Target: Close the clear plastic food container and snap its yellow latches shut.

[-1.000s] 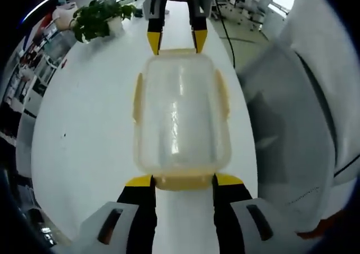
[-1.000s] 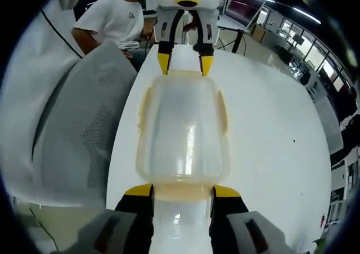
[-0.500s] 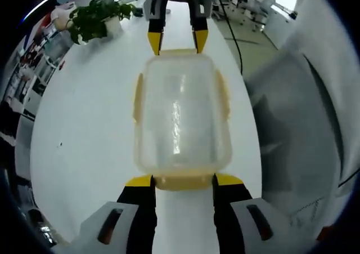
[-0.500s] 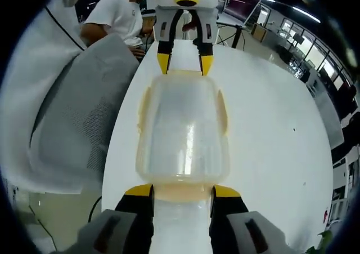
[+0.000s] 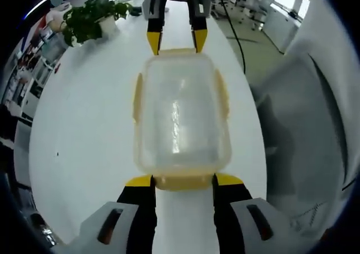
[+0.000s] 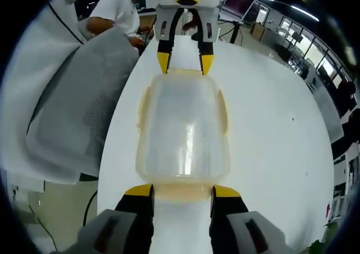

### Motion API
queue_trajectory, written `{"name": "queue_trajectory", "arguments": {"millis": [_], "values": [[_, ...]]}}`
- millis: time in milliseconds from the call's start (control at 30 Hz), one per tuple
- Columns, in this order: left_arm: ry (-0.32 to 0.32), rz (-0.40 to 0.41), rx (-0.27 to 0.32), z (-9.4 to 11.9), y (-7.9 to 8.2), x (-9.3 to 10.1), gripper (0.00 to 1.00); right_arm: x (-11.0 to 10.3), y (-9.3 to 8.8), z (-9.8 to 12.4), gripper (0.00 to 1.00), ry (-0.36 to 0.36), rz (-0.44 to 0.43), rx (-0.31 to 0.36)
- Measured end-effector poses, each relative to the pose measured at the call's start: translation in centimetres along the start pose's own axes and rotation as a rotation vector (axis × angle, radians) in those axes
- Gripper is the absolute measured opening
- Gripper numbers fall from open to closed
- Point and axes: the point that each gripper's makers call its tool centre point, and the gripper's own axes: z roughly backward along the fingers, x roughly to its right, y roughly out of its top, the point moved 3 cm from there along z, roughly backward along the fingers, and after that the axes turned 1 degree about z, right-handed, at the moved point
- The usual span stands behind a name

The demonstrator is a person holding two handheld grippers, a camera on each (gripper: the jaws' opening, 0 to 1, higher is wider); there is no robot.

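The clear plastic container (image 5: 180,113) (image 6: 183,124) has its lid on and lies lengthwise between my two grippers, over the white table (image 5: 84,124). Yellow side latches (image 5: 137,96) (image 5: 223,93) run along its long sides. My left gripper (image 5: 183,181) is shut on the yellow end latch (image 5: 183,182) nearest it. At the far end, my right gripper (image 5: 176,40) holds the opposite latch. In the right gripper view, that gripper (image 6: 183,191) clasps its near end latch (image 6: 183,193), and the left gripper (image 6: 184,62) faces it.
A potted plant (image 5: 90,17) stands at the table's far left corner. A grey mesh chair (image 6: 73,113) (image 5: 304,141) sits against the table's edge, with a person in a white shirt (image 6: 115,14) behind it. A black cable (image 5: 230,23) trails off the table.
The surroundings have slid past in both views while the container and both grippers keep the same places relative to each other. Both grips are unchanged.
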Motion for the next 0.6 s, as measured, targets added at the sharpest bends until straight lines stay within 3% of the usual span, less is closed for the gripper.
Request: {"name": "queue_trajectory", "arguments": {"millis": [233,600], "values": [[-0.004,-0.008,-0.006,-1.2,0.9,0.1,0.37,-0.2,-1.4,-0.3,0.37,0.008,-0.001,-0.022],[-0.011,0.003,-0.022,-2.1,1.2,-0.2,0.37,0.2,-2.2,-0.5,0.37,0.01,0.003,-0.027]]}}
